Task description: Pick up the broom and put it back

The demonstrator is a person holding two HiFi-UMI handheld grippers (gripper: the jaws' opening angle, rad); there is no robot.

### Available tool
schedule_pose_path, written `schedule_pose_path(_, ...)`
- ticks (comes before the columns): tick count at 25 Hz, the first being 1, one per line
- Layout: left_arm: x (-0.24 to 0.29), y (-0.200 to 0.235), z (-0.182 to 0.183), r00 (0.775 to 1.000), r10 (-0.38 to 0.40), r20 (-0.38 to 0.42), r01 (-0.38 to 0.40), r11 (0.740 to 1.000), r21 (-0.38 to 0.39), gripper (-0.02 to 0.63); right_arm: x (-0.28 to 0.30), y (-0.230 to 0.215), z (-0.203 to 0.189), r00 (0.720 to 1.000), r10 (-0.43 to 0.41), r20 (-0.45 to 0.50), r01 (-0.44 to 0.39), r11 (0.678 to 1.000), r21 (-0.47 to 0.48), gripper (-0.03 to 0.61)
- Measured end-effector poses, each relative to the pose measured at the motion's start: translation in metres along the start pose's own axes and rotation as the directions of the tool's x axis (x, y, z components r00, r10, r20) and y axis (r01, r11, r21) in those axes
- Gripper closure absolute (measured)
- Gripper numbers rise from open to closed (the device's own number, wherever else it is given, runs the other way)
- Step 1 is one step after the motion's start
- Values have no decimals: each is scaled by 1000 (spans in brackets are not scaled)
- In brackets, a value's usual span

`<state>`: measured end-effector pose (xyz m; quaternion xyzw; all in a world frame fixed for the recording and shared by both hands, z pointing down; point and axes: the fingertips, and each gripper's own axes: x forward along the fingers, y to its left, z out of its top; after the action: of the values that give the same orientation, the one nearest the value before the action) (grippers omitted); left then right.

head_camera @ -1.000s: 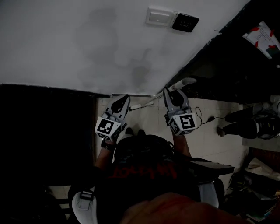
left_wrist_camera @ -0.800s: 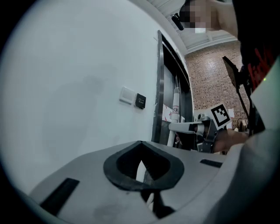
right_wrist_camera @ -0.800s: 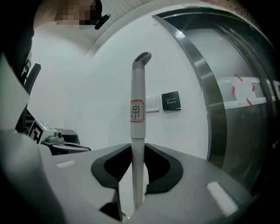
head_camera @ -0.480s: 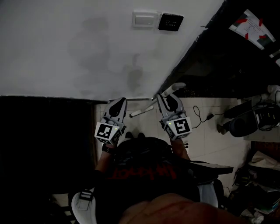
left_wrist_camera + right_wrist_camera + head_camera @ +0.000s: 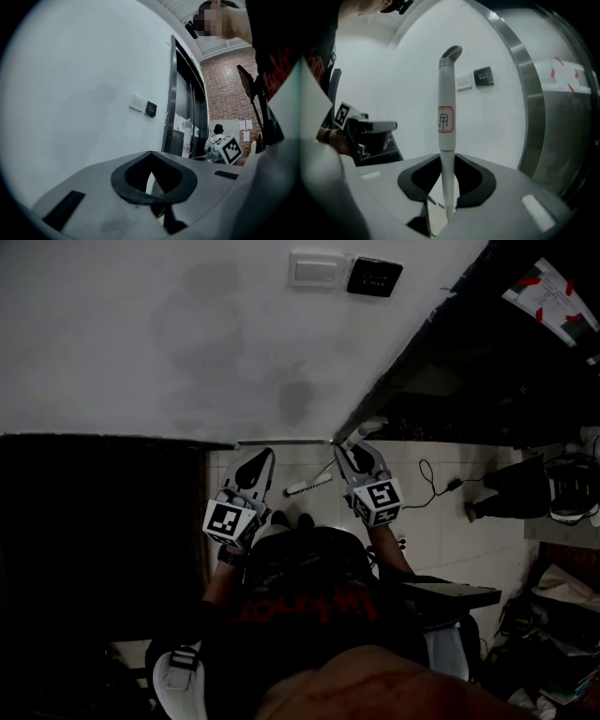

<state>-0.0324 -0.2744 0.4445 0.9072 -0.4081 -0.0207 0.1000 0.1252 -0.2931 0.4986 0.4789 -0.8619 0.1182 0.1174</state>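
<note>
The person wears a dark top with red lettering across it, low in the middle of the frame, and a dark band on the left wrist. The left gripper and right gripper have pale grey shells with black pad linings. Each carries a cube with black-and-white square markers.

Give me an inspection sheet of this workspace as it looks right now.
Surface: pale tiled floor.
Job's things: broom, white handle with a red-edged label.
Clutter: dark items at the right edge, too dim to name.
Grippers: right hand-held gripper shut on the broom handle; left hand-held gripper shut, empty.
Cables: one black cable on the floor.
Surroundings: white wall with light switch and dark panel.
</note>
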Motion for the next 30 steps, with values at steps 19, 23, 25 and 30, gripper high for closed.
schedule_pose_path(19, -224, 23, -96, 770, 587, -252, -627, 769, -125, 611, 257, -80, -292, 855, 50, -516, -45, 999, 23, 488)
schedule_pose_path(23, -229, 7, -115, 774, 568, -280, -624, 760, -182, 611, 252, -106, -266, 908, -57, -415, 113, 987, 112, 420)
schedule_pose_path(25, -231, 4, -127, 787, 551, -278, -608, 771, -192, 611, 231, -102, -251, 941, -98, -324, 145, 982, 123, 433)
schedule_pose_path(30, -245, -13, -147, 850, 478, -221, -519, 831, -199, 611, 122, -20, -225, 985, -49, -167, 74, 986, 147, 577)
